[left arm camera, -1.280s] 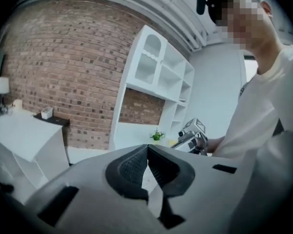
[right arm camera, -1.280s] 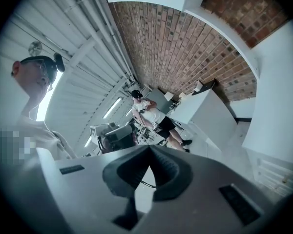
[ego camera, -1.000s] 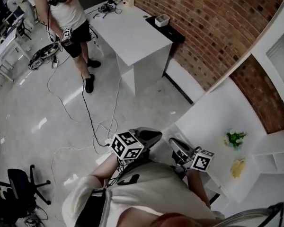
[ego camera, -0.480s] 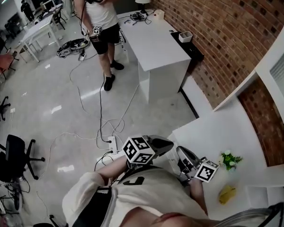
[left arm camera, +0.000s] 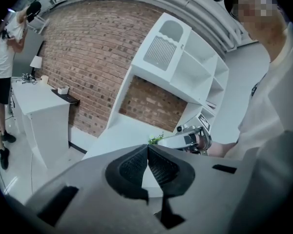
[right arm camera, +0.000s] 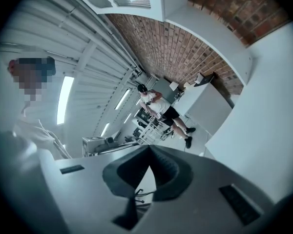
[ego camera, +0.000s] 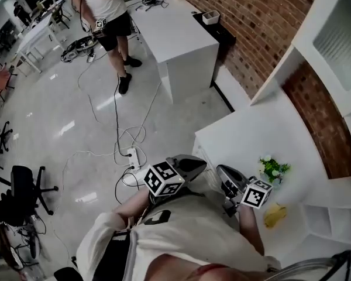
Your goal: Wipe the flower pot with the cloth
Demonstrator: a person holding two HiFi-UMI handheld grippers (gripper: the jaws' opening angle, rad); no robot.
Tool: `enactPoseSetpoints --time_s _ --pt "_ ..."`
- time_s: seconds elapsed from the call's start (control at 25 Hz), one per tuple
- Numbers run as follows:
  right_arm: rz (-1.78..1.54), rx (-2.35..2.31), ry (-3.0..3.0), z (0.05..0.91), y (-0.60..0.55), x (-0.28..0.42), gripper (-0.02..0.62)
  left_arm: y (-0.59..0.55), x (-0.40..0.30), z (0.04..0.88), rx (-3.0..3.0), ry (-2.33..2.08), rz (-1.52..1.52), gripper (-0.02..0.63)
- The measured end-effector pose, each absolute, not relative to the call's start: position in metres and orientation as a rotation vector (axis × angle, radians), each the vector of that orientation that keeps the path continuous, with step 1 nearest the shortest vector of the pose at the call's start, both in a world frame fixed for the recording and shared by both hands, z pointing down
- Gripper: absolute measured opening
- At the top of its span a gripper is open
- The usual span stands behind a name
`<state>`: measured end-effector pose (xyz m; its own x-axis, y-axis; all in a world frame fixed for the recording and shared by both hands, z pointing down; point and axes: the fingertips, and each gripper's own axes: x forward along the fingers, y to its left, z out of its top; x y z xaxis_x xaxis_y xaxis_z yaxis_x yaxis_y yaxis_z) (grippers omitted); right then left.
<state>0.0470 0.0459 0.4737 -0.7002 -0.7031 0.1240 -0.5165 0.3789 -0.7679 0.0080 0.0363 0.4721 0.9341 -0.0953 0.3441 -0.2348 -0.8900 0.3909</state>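
Observation:
A small flower pot with a green plant point(ego camera: 273, 170) stands on the white counter point(ego camera: 245, 130) in front of the brick wall. A yellow cloth point(ego camera: 275, 215) lies on the counter just near of the pot. My left gripper point(ego camera: 200, 164) is shut and empty, held off the counter's left edge. My right gripper point(ego camera: 220, 171) is also shut and empty, over the counter's near corner, left of the pot and apart from it. In the left gripper view the plant point(left arm camera: 156, 139) shows beyond the shut jaws point(left arm camera: 147, 148), beside the right gripper point(left arm camera: 189, 136). The right gripper view point(right arm camera: 150, 151) looks across the room.
A white desk point(ego camera: 169, 34) stands further along the brick wall, with a person point(ego camera: 102, 7) beside it. Cables point(ego camera: 120, 136) and a power strip point(ego camera: 132, 156) lie on the floor. An office chair point(ego camera: 24, 186) is at the left. White shelving point(ego camera: 333, 34) hangs above the counter.
Both grippers have travelled toward the white counter, still shut. The pot and cloth now sit closer to the right gripper in the head view.

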Motion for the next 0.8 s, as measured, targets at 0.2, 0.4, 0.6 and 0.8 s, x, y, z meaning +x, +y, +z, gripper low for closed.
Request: enactPoseSetpoints --time_s 0.2,0.4,0.6,0.8 --pt "-1.17 -1.343 2.27 0.473 0.046 0.115 0.011 0.023 0.031 0.482 2.662 -0.131 0.479 0.02" --pt "-1.079 -1.595 2.176 0.463 0.04 0.155 0.011 -0.012 0.034 0.481 2.714 -0.051 0.464 0.02" --pt "-1.017 -1.943 2.002 0.446 0.059 0.192 0.011 -0.04 0.038 0.493 2.689 0.133 0.512 0.02" --pt "-0.912 -2.25 1.647 0.431 0.116 0.267 0.011 -0.064 0.061 0.497 2.698 0.268 0.585 0.02"
